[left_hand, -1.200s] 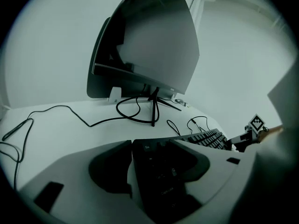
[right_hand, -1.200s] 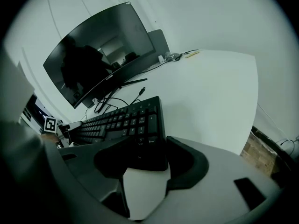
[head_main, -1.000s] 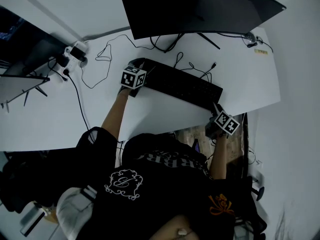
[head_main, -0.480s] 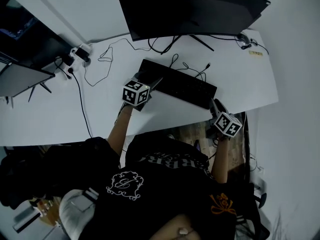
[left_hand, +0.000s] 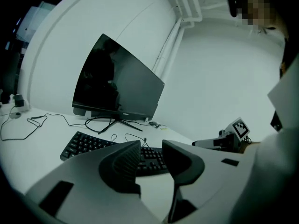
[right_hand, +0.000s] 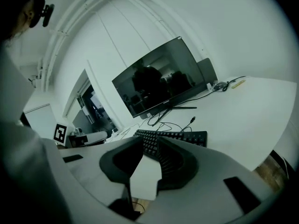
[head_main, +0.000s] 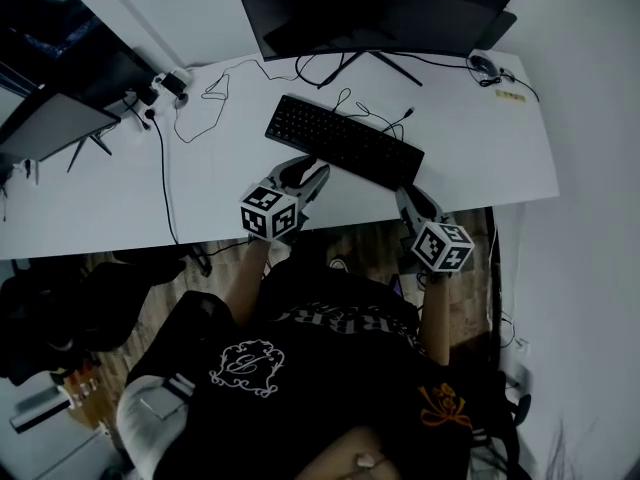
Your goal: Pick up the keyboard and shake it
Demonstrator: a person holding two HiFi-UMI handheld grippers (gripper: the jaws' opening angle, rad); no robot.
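Note:
The black keyboard (head_main: 345, 143) lies flat on the white desk (head_main: 500, 158), slanted, in front of the monitor. Neither gripper touches it. My left gripper (head_main: 305, 176) hovers at the desk's front edge, just short of the keyboard's left end; its jaws are closing with a clear gap and nothing between them. My right gripper (head_main: 408, 196) hangs off the desk's front edge by the keyboard's right end, jaws closing to a narrow gap, empty. The keyboard (left_hand: 88, 146) shows beyond the left gripper (left_hand: 152, 148), and the keyboard (right_hand: 177, 136) beyond the right gripper (right_hand: 150, 141).
A large black monitor (head_main: 370, 8) stands at the back of the desk on a thin-legged stand. Loose cables (head_main: 200, 108) run left of the keyboard to a power strip (head_main: 165, 86). A mouse (head_main: 483, 65) sits far right. A second screen (head_main: 50, 118) stands at left.
Both grippers have drawn back from the keyboard's ends toward the person, to the desk's front edge. Their jaws have narrowed. The keyboard stays lying on the desk.

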